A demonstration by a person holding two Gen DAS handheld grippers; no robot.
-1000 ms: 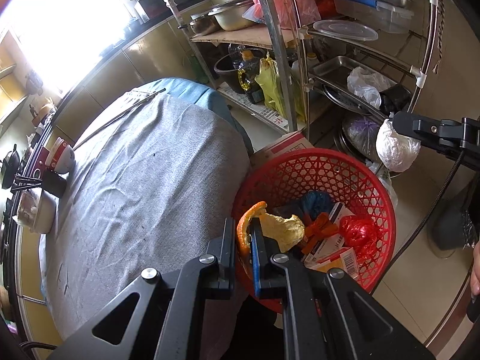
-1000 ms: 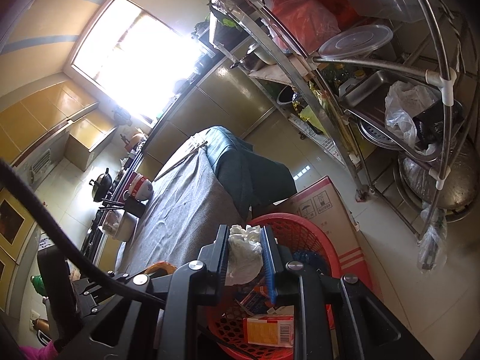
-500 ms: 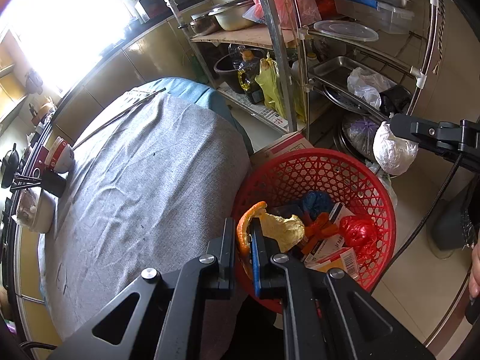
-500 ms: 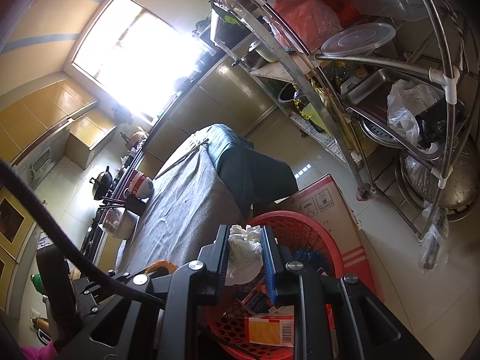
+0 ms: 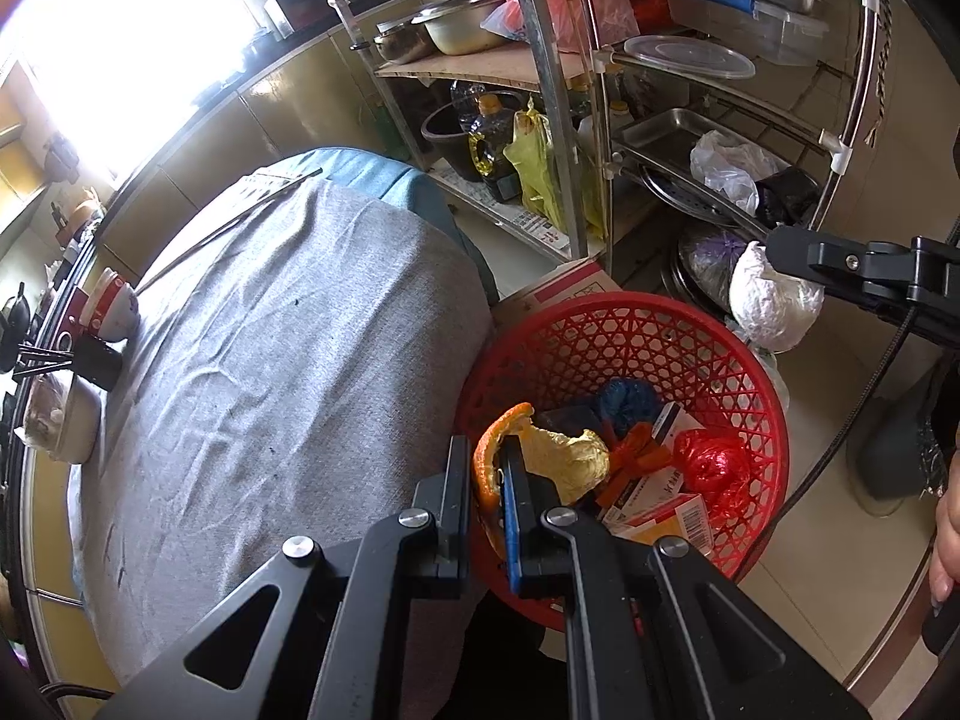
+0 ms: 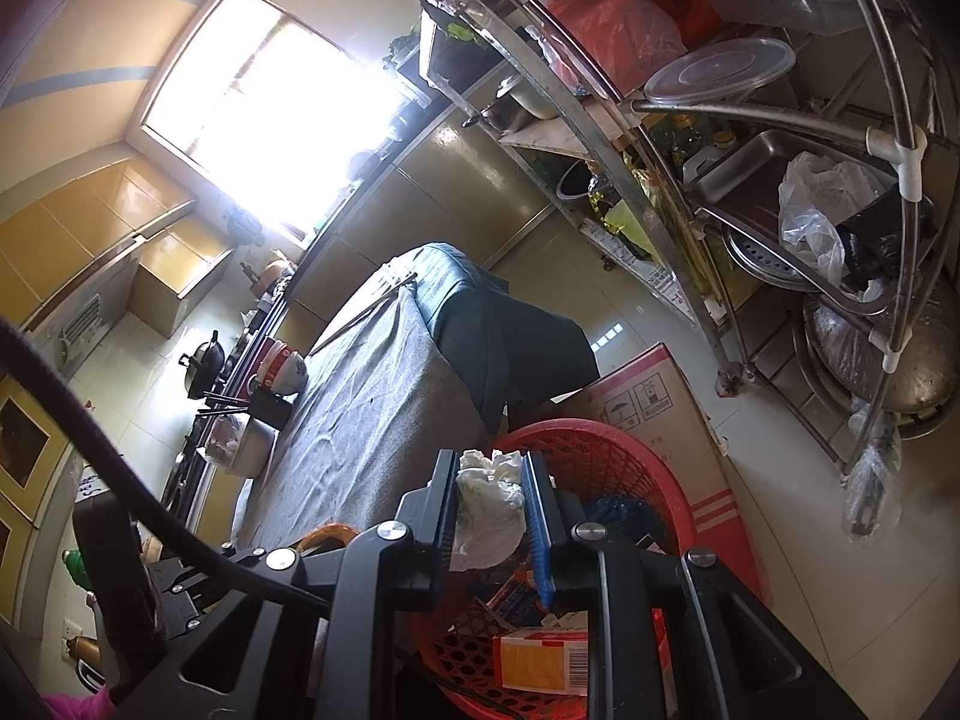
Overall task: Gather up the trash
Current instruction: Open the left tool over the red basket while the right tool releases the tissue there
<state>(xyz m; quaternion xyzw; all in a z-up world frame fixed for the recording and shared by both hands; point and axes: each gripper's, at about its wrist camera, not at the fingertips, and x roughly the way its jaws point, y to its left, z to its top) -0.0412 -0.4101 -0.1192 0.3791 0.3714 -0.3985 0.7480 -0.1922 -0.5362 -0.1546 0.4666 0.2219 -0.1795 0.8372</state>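
Note:
A red lattice basket (image 5: 636, 336) (image 6: 606, 456) stands on the floor beside the table, holding a red bag, small cartons and a blue wad. My left gripper (image 5: 487, 450) hangs over the basket's near rim, shut on an orange peel (image 5: 489, 441) whose pale inner side (image 5: 564, 459) curls to the right. My right gripper (image 6: 493, 480) is shut on a crumpled white tissue (image 6: 486, 510) above the basket; in the left wrist view that tissue (image 5: 771, 306) hangs just over the far right rim, under the right gripper's black finger (image 5: 840, 267).
The table (image 5: 270, 372) under a grey cloth carries bowls (image 5: 111, 306) and chopsticks at its left edge. A metal rack (image 5: 564, 120) with pots, trays and bags stands behind the basket. A cardboard box (image 6: 648, 408) sits against the basket. A hand (image 5: 945, 528) shows at right.
The tissue in my right gripper has sunk slightly toward the basket's far rim. The left gripper and peel have stayed put.

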